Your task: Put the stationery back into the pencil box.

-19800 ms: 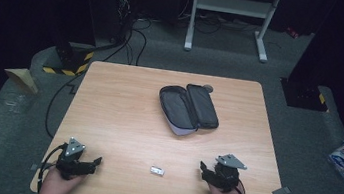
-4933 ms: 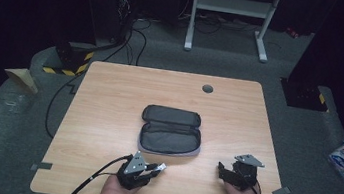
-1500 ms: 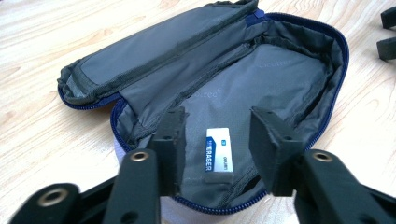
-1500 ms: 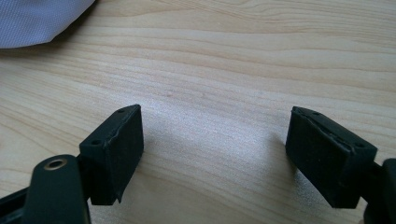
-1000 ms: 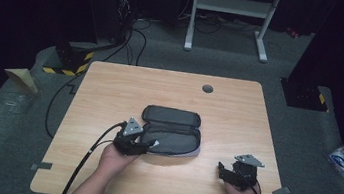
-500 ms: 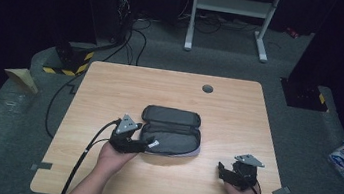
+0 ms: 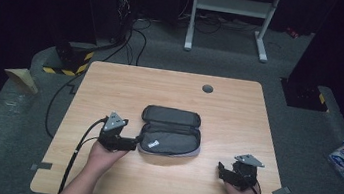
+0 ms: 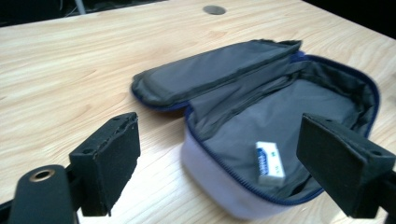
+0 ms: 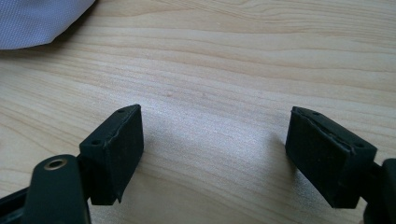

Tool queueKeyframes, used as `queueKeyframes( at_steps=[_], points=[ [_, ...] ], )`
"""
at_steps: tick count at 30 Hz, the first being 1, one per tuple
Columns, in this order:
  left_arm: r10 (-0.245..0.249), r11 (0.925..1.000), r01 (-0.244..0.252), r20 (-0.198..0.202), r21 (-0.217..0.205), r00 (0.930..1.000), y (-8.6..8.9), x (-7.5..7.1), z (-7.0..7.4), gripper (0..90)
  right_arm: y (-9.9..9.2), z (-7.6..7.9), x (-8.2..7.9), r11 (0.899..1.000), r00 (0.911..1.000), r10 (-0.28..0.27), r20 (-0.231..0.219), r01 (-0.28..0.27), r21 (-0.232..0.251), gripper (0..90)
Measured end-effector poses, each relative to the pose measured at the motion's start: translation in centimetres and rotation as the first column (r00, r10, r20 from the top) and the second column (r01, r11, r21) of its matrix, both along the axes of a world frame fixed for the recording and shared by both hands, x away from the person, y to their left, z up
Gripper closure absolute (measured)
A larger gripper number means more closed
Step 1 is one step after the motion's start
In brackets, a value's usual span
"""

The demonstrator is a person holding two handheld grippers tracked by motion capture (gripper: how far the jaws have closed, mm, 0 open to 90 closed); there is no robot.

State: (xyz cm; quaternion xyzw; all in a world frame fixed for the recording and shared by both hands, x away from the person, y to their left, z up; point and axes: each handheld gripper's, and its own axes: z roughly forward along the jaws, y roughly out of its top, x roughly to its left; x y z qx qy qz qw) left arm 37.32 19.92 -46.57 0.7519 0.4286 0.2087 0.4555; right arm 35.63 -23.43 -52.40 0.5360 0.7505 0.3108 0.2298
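Your left gripper [image 8: 219, 163]: jaws spread, just been opening, gripping nothing, at the open pencil case's [image 8: 299, 116] near end | white eraser [image 8: 270, 161]: lying inside the case, mid-table | your right gripper [image 9: 210, 158]: jaws spread over bare wooden table [image 9: 243, 60], well apart from case.

A grey pouch [image 8: 280, 112] with blue zipper edging holds a white, blue-printed eraser [image 8: 270, 162] on a light wood-grain table [image 8: 70, 70].

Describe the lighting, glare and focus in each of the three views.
High view: the light wooden table is brightly lit against a nearly black room, the image soft. Left gripper view: the open grey fabric pencil case and small white eraser are fairly sharp, the near jaws blurred. Right gripper view: a pale glare patch on the wood, soft shadows under the jaws.
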Motion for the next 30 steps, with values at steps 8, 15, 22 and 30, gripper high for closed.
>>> queueKeyframes(
  at_steps=[8,15,22,30],
  points=[
    [0.056,0.9983,-0.056,-0.010,0.013,0.9984,2.9,-0.5,-0.9,13.4,0.0,0.0,0.0,1.000,1.0000,0.000,0.000,0.000,0.000,19.3],
    [0.109,0.9932,-0.107,-0.051,0.044,0.9927,5.9,-1.6,-2.5,13.4,0.0,0.0,0.0,1.000,1.0000,-0.001,0.001,0.001,-0.001,19.3],
    [0.175,0.9770,-0.159,-0.103,0.142,0.9792,9.1,-3.6,-5.0,13.4,0.0,0.0,0.0,1.000,1.0000,0.001,0.002,-0.001,-0.002,19.4],
    [0.161,0.9756,-0.139,-0.119,0.170,0.9798,10.9,-6.6,-6.0,14.4,0.0,0.0,0.0,1.000,1.0000,-0.001,0.002,0.001,-0.002,19.4]
  ],
)
